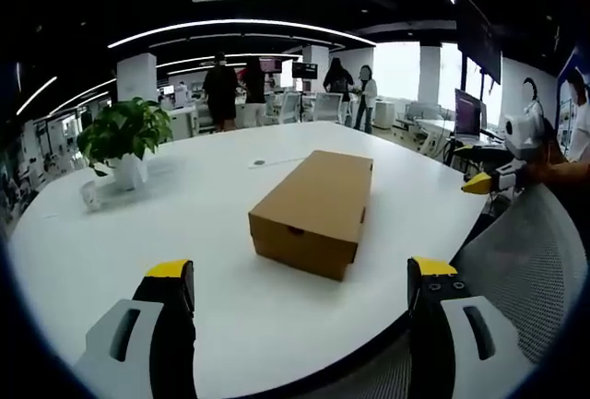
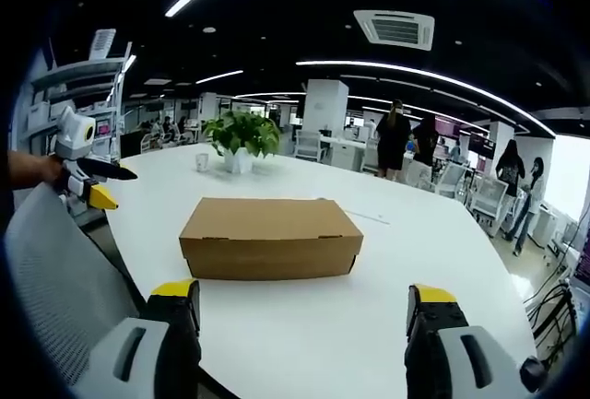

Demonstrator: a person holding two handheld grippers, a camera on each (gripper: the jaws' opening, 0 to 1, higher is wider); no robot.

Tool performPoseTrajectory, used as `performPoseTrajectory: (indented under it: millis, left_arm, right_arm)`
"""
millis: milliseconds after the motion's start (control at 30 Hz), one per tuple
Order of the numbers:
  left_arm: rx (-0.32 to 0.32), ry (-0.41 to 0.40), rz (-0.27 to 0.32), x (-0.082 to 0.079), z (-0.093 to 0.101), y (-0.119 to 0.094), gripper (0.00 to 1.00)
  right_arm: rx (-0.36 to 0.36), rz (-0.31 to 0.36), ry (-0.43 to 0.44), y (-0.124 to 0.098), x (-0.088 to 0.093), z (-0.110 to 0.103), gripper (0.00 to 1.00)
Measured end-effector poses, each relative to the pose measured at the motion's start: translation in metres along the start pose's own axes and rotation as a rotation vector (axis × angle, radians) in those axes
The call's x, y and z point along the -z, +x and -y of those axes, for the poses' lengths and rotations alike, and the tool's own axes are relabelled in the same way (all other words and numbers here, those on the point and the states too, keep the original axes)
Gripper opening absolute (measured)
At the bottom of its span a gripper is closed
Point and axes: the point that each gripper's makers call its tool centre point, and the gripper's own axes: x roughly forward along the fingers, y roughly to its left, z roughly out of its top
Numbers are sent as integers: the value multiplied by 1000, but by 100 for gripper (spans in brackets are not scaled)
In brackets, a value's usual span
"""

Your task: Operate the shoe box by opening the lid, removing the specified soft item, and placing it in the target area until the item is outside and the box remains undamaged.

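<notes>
The shoe box [image 1: 313, 210] is brown cardboard. It lies flat on the big white worktop [image 1: 230, 316], near the middle, with its lid shut. Nothing has come out of it yet, so the soft thing is hidden inside.

The left tongs [image 1: 300, 288] are spread wide and hold nothing. They wait at the near edge of the worktop, apart from the box. The right tongs [image 2: 302, 311] are spread wide too, and hold nothing. They face the long side of the box from another edge.

A potted plant [image 1: 126, 136] stands far back on the worktop, with a small cup [image 1: 89, 194] beside it. A grey mesh chair [image 2: 55, 279] is close to the tongs. People stand far off in the room.

What could go wrong? If the tongs pinch the thin lid too hard, it could bend or tear. If only one side gets lifted, I think the light box could slide or tip.
</notes>
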Motion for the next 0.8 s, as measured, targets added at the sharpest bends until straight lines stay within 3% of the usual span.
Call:
performPoseTrajectory:
  millis: [467,800]
  left_arm:
    - [12,-20,-8,-15,2,5,100]
    - [15,-43,-56,-13,6,17,100]
  right_arm:
    - [-33,0,16,1,-3,-3,98]
    - [-40,-4,7,2,-6,5,98]
